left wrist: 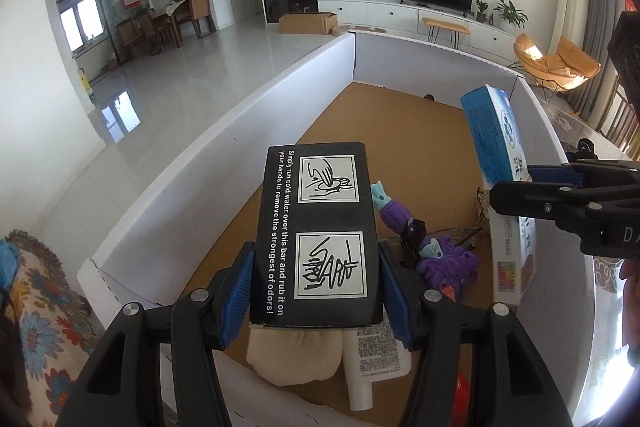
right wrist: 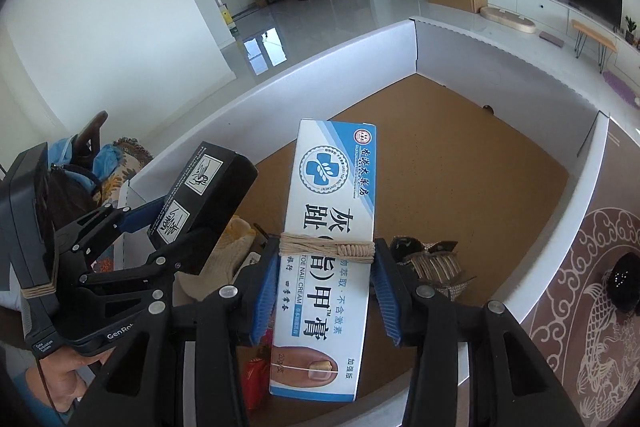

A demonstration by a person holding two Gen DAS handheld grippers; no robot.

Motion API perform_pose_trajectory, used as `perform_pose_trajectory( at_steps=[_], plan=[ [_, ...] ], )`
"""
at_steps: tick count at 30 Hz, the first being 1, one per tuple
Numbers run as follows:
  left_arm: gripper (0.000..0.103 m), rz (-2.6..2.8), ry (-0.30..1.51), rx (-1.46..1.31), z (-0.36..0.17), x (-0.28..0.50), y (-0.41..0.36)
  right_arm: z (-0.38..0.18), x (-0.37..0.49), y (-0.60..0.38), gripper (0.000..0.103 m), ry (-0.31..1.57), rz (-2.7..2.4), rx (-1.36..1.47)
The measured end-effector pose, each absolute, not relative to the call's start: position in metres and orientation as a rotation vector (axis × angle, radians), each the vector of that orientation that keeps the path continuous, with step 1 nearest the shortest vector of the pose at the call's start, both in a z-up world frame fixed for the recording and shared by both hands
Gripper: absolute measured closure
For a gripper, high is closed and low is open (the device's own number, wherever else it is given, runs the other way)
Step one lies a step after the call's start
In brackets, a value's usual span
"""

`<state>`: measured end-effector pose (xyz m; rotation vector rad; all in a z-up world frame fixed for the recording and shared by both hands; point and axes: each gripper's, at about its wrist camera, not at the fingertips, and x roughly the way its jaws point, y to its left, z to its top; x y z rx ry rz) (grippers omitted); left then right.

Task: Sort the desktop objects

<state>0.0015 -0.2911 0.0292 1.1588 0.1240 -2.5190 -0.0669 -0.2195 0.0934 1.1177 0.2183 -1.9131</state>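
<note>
My left gripper point(left wrist: 316, 291) is shut on a black box point(left wrist: 316, 231) with white drawings and text, held above a white-walled cardboard bin point(left wrist: 224, 163). It also shows in the right wrist view point(right wrist: 200, 211). My right gripper point(right wrist: 324, 295) is shut on a blue-and-white nail cream box point(right wrist: 328, 239) bound with twine, held over the same bin point(right wrist: 352, 75). That box shows at the right of the left wrist view point(left wrist: 500, 163).
In the bin lie a purple toy point(left wrist: 436, 255), a cream cloth pouch point(left wrist: 296, 355), a white tube point(left wrist: 376, 359), a woven item point(right wrist: 436, 263) and something red point(right wrist: 256, 379). A patterned table surface point(right wrist: 592, 307) lies right of the bin. A floral cushion point(left wrist: 40, 299) is at left.
</note>
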Motion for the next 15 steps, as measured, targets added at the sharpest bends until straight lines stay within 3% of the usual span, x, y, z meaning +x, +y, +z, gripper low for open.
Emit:
perform_pose_trajectory(
  at_steps=[2, 3, 4, 5, 6, 12, 15],
  plan=[
    [0.041, -2.505, 0.101, 1.163, 0.029, 0.002, -0.286, 0.093, -0.07, -0.213, 0.042, 0.206, -1.922, 1.126],
    [0.036, -2.494, 0.083, 1.155, 0.03, 0.004, -0.284, 0.095, -0.07, -0.208, 0.026, 0.198, -1.937, 1.118],
    [0.021, -2.486, 0.066, 1.14, 0.033, 0.006, -0.28, 0.101, -0.069, -0.199, 0.019, 0.184, -1.952, 1.097],
    [0.008, -2.479, 0.049, 1.115, 0.037, 0.009, -0.278, 0.107, -0.069, -0.193, 0.019, 0.166, -1.962, 1.073],
    [0.004, -2.472, 0.036, 1.084, 0.041, 0.012, -0.274, 0.112, -0.068, -0.185, 0.019, 0.151, -1.97, 1.054],
    [0.003, -2.556, 0.055, 1.015, 0.064, 0.027, -0.249, 0.118, -0.059, -0.09, 0.002, 0.101, -2.126, 0.978],
    [0.003, -2.626, 0.04, 1.019, 0.071, 0.028, -0.222, 0.089, -0.068, -0.019, 0.002, 0.093, -2.229, 1.057]
  ],
)
